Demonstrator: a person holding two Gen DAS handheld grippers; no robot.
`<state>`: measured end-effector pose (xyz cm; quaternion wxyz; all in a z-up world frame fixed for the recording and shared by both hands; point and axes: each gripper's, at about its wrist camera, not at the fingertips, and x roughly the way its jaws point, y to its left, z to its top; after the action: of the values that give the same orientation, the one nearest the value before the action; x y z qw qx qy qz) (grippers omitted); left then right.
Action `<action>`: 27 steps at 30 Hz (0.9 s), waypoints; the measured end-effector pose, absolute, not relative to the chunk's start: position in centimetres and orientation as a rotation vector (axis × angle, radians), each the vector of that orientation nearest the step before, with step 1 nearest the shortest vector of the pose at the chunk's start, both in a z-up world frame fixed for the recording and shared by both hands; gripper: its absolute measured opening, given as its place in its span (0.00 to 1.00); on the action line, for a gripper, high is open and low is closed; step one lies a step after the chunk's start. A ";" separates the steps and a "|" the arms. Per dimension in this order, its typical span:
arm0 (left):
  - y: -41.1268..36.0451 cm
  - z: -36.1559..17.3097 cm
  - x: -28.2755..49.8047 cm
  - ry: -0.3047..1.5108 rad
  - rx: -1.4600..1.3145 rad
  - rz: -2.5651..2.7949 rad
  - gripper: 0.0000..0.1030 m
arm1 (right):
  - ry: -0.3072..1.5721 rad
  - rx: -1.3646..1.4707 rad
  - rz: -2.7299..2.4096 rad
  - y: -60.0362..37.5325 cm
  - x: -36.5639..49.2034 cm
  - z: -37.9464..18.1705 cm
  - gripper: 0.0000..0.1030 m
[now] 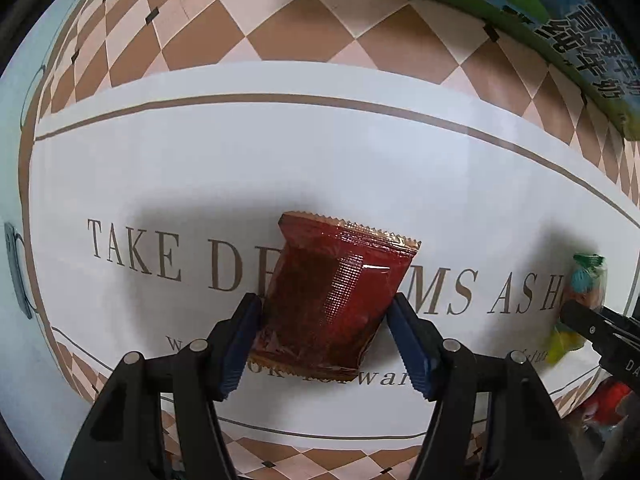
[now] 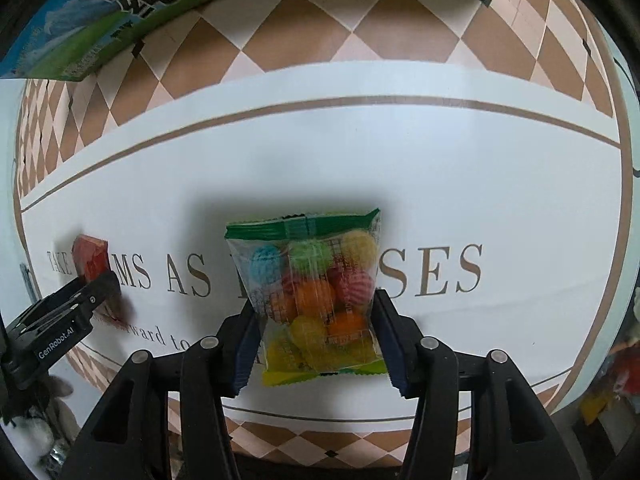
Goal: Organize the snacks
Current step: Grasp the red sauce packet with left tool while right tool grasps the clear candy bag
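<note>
From the left wrist, the left tool (image 1: 324, 316) points down at the counter (image 1: 360, 168), which is covered by a white cloth with brown lettering and a checked border. Its blue pads (image 1: 244, 336) stand partly open on either side of a red snack packet (image 1: 332, 292) and touch the packet's edges. The pack looks carried just over the lettered cloth, though whether it is clear of the surface I cannot tell. At the far right a green and blue carton (image 1: 560, 20) sits on the checked border. At the right edge the other tool shows beside a clear bag of coloured candies (image 1: 588, 280). From the right wrist, the right tool (image 2: 316, 332) is likewise partly open, and its pads (image 2: 248, 344) close on the sides of the clear bag of coloured candies (image 2: 316, 296). That bag has a green sealed top and lies over the middle of the lettering. The carton (image 2: 120, 12) lies far and to the left here. The left tool and the red packet (image 2: 92, 256) are at the left edge. Both snacks seem to be in hand, so the step looks like carrying each to its sorting place. The next move calls for a steady grip on soft, crinkly wrappers that could slip, and for a clear spot chosen for each, perhaps toward the carton.
</note>
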<state>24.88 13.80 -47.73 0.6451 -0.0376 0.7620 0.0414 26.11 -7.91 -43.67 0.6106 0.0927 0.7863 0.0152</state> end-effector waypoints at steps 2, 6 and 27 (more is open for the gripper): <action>13.7 -47.8 24.8 1.733 -0.078 0.085 0.63 | 1.808 0.235 0.043 -7.9 26.1 -43.6 0.60; 14.4 -48.0 25.5 1.737 -0.085 0.073 0.63 | 1.809 0.238 0.038 -8.2 26.0 -43.6 0.61; 14.2 -48.7 25.1 1.699 -0.150 0.051 0.76 | 1.827 0.149 0.026 -6.1 26.6 -43.6 0.61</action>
<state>25.09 14.19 -48.67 0.6577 -0.0662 0.7500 0.0224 26.62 -6.14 -43.59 0.6085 0.0646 0.7909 0.0114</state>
